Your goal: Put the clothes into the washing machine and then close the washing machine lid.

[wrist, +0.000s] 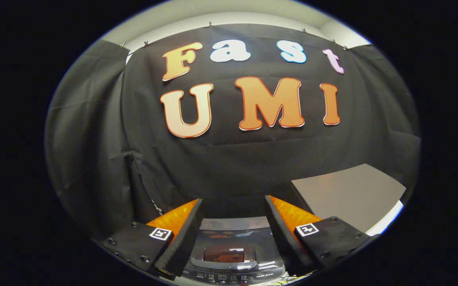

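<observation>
Looking along: the gripper [233,222] points toward the booth's black cloth wall [94,159], its two fingers spread wide with nothing between the pads.
Fingers: black foam pads backed by orange plastic, the left finger [185,238] and right finger [280,234] angled outward like an open V; each black base carries a small square black-and-white marker.
Washing machine: a small top-loading washing machine [233,258] sits low between the fingers and just below them, dark and glossy, with its control strip nearest the camera.
Lid: the washing machine lid [229,252] appears to lie flat over the tub, with a tinted window in it; whether it is fully shut cannot be told.
Clothes: no clothes can be made out, and the window is too dim to show whether anything lies inside.
Key relation: the machine lies straight ahead and below the open fingers, centred in their gap, so a downward tilt would be the way to reach it.
Other things: a grey board [348,194] leans against the cloth beyond the right finger.
Writing: the print on the control strip is too small to read.
</observation>
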### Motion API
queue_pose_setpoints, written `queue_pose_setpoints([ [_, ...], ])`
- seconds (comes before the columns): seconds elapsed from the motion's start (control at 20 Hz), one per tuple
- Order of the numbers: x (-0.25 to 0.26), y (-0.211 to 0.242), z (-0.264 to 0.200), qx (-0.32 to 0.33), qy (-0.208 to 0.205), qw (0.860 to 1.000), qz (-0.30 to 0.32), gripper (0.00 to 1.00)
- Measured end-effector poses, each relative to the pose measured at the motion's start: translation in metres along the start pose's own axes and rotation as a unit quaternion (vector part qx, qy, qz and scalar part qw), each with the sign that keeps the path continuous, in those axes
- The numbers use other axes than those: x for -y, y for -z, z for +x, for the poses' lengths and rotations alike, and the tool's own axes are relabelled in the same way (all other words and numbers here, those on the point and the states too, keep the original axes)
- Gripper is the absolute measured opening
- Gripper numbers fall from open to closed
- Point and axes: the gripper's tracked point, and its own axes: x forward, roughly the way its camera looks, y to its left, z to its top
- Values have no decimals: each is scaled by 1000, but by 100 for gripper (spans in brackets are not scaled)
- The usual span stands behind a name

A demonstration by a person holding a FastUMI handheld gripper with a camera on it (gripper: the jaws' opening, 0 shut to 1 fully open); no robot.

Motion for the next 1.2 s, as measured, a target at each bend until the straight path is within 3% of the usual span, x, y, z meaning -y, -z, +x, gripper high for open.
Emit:
queue_pose_setpoints([
  [0.2,35,-26,-43,22,21,999,18,98],
  [0.4,59,-66,-79,52,56,996,-39,97],
  [0.6,63,-106,-111,71,61,995,-39,98],
  [1.2,100,-152,-150,92,74,991,-57,97],
])
